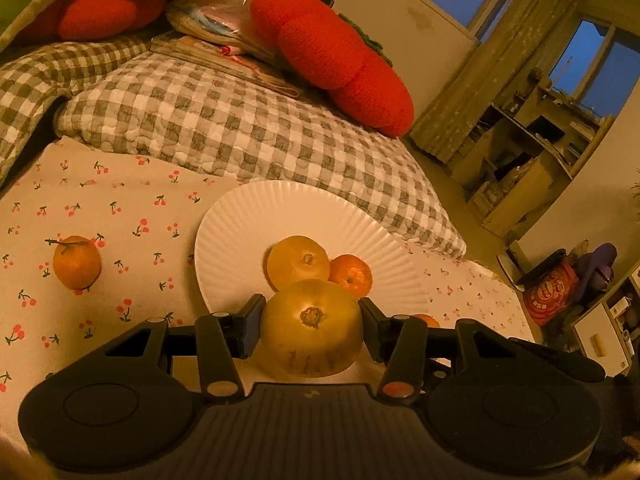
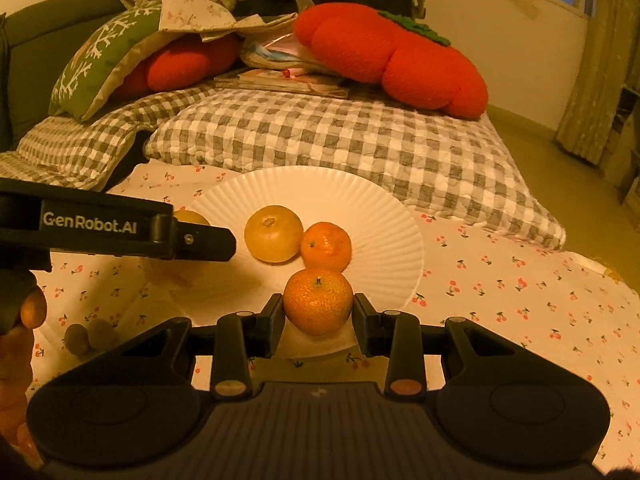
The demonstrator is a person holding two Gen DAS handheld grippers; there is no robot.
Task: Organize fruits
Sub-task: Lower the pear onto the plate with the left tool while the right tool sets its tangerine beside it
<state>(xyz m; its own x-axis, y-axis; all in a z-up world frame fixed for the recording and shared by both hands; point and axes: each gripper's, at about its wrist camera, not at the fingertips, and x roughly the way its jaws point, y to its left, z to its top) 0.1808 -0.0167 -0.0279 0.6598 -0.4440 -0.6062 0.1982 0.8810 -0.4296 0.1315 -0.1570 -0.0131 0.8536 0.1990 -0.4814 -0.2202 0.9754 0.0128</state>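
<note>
- Left gripper (image 1: 311, 330): fingers clamped on a yellow pear-like fruit (image 1: 311, 327), stem end facing the camera. It is held at the near edge of the plate, presumably to be set down with the others.
- Right gripper (image 2: 318, 307): fingers clamped on a mandarin (image 2: 318, 306), stem up, over the near rim of the plate. The grip sits across the fruit's widest part, which should keep a round thing from rolling out.
- White fluted plate (image 2: 384, 216): lies on the cherry-print cloth (image 2: 520, 292) and looks to be the collecting point. It already carries a second yellow fruit (image 2: 274, 234) and a second mandarin (image 2: 326, 246), touching each other near the middle.
- Loose mandarin (image 1: 77, 262): with stem and leaf, on the cloth well to the left of the plate, apart from everything; by my reading it has yet to be gathered.
- Two small brownish fruits (image 2: 88, 336): side by side at the near left, on what seems a second pale dish; too dim to name. Possibly a separate sort.
- Checked quilt (image 2: 360, 140): folded at the far side of the cloth, not involved.
- Red knitted cushion (image 2: 392, 56): rests on the quilt, far right; another lies far left under a green cushion (image 2: 100, 60).
- Person's hand (image 2: 24, 320): at the left edge, gripping the handle of the left tool.
</note>
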